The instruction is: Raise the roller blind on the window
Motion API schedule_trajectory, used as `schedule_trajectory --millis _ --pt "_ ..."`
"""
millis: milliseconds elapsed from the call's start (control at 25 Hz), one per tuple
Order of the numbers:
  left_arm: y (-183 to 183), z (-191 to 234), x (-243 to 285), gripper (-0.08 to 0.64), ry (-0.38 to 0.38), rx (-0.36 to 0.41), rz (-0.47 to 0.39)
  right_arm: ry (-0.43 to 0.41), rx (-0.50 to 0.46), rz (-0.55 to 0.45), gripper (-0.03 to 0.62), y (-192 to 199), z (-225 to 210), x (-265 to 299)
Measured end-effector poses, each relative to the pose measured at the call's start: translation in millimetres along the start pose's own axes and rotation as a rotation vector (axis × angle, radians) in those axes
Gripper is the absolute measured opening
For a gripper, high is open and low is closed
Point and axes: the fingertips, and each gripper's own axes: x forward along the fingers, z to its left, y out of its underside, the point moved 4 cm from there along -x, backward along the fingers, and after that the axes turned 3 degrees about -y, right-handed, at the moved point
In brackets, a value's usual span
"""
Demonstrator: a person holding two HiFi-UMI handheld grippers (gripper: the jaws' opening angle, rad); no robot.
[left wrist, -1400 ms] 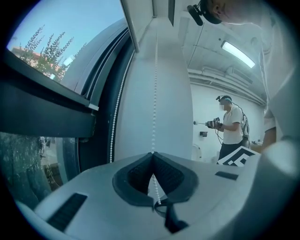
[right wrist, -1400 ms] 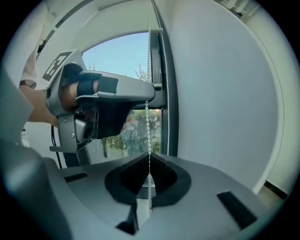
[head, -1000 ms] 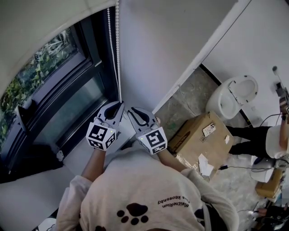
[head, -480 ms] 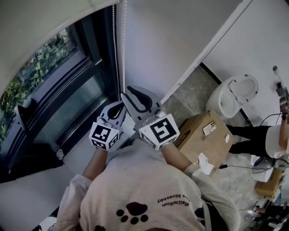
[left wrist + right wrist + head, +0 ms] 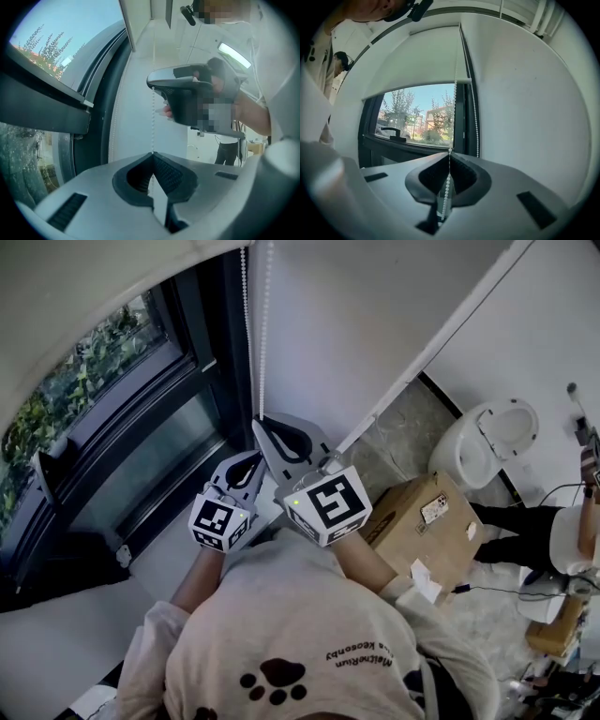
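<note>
Right gripper (image 5: 262, 425) has climbed, pinching the bead chain (image 5: 264, 334) higher. Left gripper (image 5: 250, 458) pinches it below; another pull likely follows

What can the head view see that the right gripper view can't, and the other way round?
Only the head view: the toilet, the cardboard box, the left hand-held gripper and the person's shirt.

Only the right gripper view: blue sky and a building beyond the trees, and the chain pinched between the jaws, seen up close.

Both: the window, the bead chain and the right hand-held gripper.
</note>
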Motion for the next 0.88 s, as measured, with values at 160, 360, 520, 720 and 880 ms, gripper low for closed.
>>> schedule_trajectory --millis 160,360,520,720,880 --pt "23 2 1 0.008 -0.011 -0.004 0.041 -0.005 0.023 0.038 0.011 23 0 3" --pt "49 7 -1 0.008 -0.019 -0.043 0.057 -0.011 0.025 0.074 0.011 49 5 4" --pt "57 6 -1 0.008 -0.026 -0.030 0.053 -0.012 0.005 0.078 0.011 57 8 4" --pt "68 2 2 0.008 -0.026 -0.027 0.083 -0.004 0.010 0.080 0.011 68 4 2" --pt "80 1 1 0.008 -0.038 -0.036 0.109 -0.007 0.017 0.093 0.011 81 4 2"
